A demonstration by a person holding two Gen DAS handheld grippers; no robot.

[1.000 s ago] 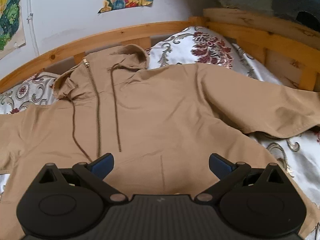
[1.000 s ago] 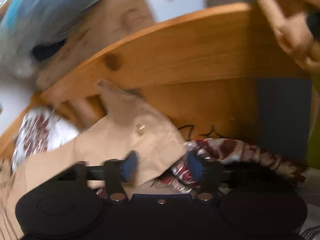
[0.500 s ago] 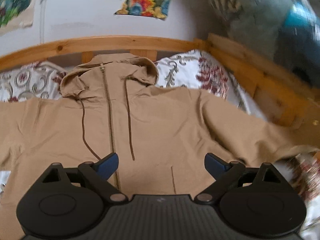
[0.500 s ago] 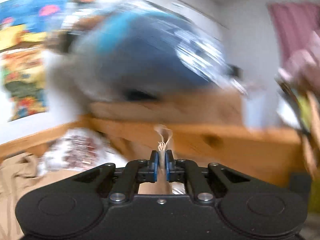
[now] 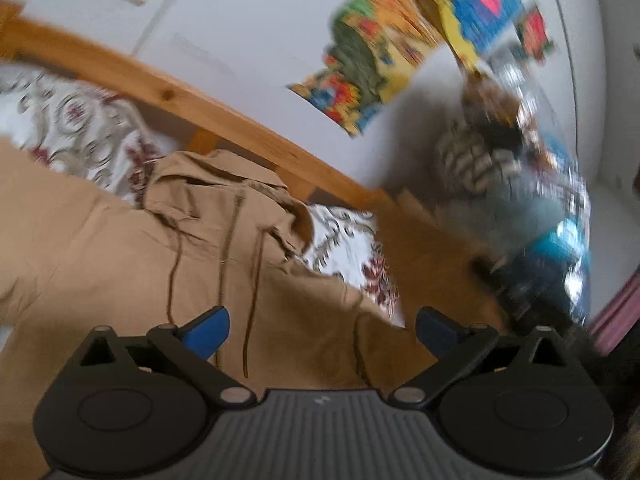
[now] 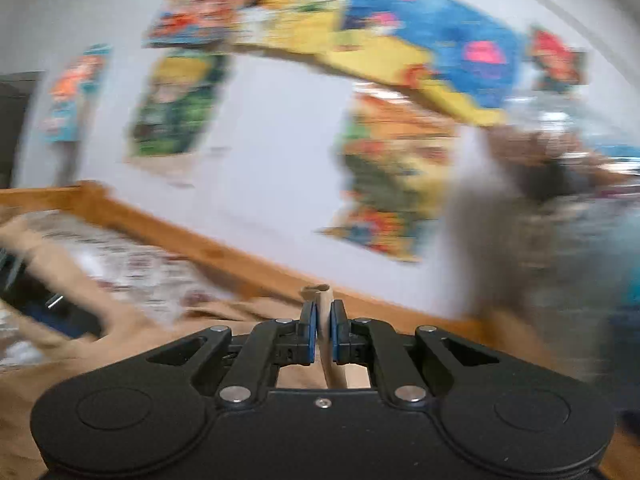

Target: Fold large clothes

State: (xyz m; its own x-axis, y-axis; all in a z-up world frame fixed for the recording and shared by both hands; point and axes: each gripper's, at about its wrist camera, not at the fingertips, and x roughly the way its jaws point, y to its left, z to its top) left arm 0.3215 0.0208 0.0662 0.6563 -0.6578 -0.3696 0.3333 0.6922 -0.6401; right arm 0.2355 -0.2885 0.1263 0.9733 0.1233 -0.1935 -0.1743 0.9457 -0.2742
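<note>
Both my grippers have swung toward the wall: my right gripper point(image 6: 323, 326) has just pinched shut on the tan jacket's point(image 5: 132, 264) sleeve cuff point(image 6: 322, 300) and lifted it off the bed point(image 5: 76, 120), starting the fold; my left gripper point(image 5: 322, 326) hangs wide, empty. No containers show.

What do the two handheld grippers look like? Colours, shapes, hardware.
Both match. The left gripper and right gripper have matte black bodies, two round discs each side, angled linkage arms with silver pivot pins, and blue pads on the fingers. The left's centre plate is ribbed. No cables or sleeves visible.
</note>
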